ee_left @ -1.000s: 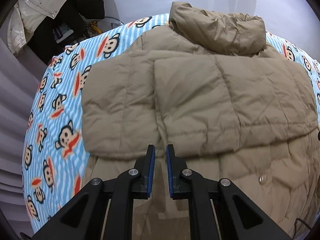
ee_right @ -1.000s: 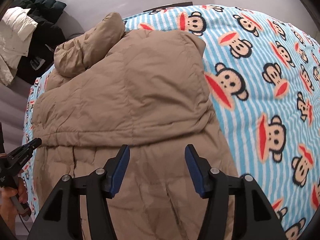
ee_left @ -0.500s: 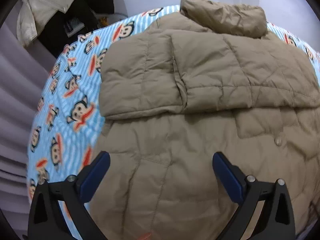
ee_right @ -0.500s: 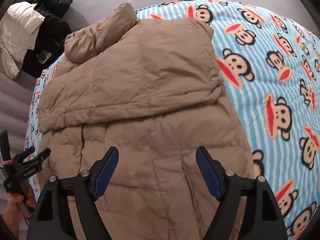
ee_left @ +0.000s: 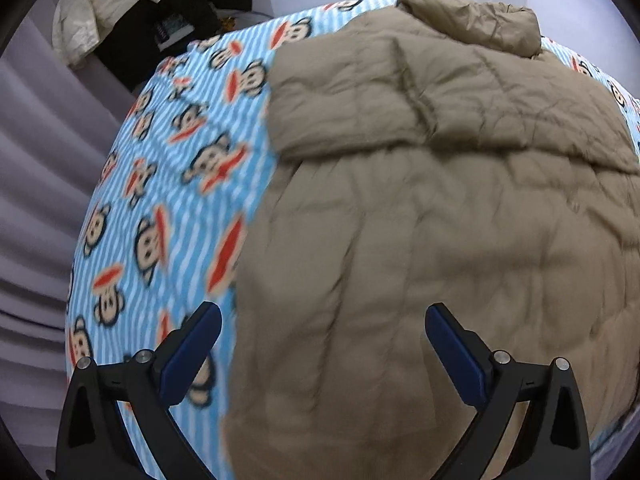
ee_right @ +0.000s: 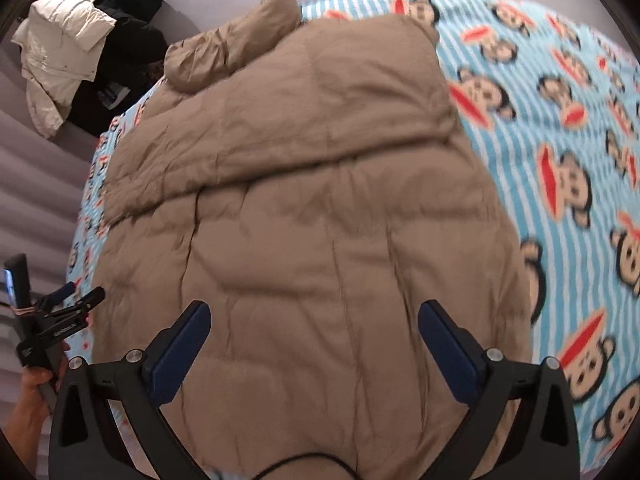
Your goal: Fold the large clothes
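Note:
A large tan puffer jacket (ee_left: pixel 420 208) lies flat on a bed, with both sleeves folded across its chest and its hood (ee_left: pixel 472 20) at the far end. It also shows in the right wrist view (ee_right: pixel 304 208). My left gripper (ee_left: pixel 322 340) is open and empty, above the jacket's lower left edge. My right gripper (ee_right: pixel 314 336) is open and empty, above the jacket's lower middle. The left gripper also shows at the left edge of the right wrist view (ee_right: pixel 60 308), held by a hand.
The bed has a blue striped sheet (ee_left: pixel 168 184) with monkey faces, also wide to the right of the jacket (ee_right: pixel 560 128). A pile of white and dark coats (ee_right: pixel 84 48) lies beyond the bed's far left corner. A grey curtain (ee_left: pixel 36 184) hangs at the left.
My left gripper went from shut to wide open, and my right opened wider. Both have pulled back toward the jacket's hem, the left one shifting to the left edge.

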Tool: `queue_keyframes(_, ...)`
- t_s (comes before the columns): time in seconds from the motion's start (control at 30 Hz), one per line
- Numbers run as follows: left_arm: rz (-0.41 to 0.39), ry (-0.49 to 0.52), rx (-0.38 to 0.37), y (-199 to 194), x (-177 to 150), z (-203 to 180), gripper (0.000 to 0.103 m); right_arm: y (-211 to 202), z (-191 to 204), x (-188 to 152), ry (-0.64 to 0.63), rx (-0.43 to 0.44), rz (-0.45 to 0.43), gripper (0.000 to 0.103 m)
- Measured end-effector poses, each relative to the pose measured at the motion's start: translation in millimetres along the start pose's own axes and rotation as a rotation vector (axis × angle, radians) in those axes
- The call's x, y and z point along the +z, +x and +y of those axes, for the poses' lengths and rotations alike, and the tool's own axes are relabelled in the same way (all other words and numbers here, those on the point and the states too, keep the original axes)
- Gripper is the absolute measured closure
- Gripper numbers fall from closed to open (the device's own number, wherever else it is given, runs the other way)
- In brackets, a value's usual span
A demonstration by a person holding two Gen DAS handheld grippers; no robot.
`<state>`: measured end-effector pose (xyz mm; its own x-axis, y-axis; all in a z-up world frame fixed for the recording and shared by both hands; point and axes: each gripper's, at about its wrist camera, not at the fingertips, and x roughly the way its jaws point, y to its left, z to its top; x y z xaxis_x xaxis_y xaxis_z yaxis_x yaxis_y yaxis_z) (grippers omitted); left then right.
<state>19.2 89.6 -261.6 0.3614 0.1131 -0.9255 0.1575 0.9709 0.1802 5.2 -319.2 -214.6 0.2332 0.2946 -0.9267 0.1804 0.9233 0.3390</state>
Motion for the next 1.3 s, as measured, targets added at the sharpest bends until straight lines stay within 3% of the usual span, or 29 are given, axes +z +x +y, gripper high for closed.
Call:
queue_keyframes(0.13,0.042,-0.04,-0.053,0,-36,24,0.001,-5,-18,-31,0.025,-0.028,0.054,0.0)
queue_keyframes(0.27,0.088,-0.054,-0.1,4,-73,44,0.001,-11,-38,-63,-0.003,-0.13,0.076,0.0)
queue_keyframes(0.53,0.161,-0.119,-0.26,18,-117,71,0.001,-26,-87,-107,0.107,-0.192,0.064,0.0)
queue_keyframes(0.73,0.196,-0.192,-0.408,30,-130,70,0.001,-20,-102,-126,0.199,0.044,0.069,0.0)
queue_keyframes(1.0,0.175,-0.175,-0.484,30,-124,32,0.001,-2,-81,-126,0.235,0.223,0.071,0.0)
queue_keyframes(1.07,0.157,-0.195,-0.482,28,-123,30,0.018,8,-75,-121,0.252,0.238,0.068,0.0)
queue_keyframes(1.1,0.151,-0.198,-0.479,28,-122,30,0.042,10,-74,-122,0.264,0.247,0.066,0.0)
queue_keyframes(1.13,0.156,-0.197,-0.472,26,-119,29,0.056,10,-76,-123,0.285,0.258,0.061,0.001)
queue_keyframes(1.2,0.146,-0.189,-0.476,21,-116,29,0.072,9,-82,-123,0.328,0.269,0.049,0.004)
queue_keyframes(1.27,0.137,-0.17,-0.476,16,-111,28,0.078,7,-91,-126,0.373,0.267,0.049,0.022)
queue_keyframes(1.3,0.134,-0.163,-0.478,15,-109,31,0.081,8,-94,-125,0.393,0.262,0.053,0.042)
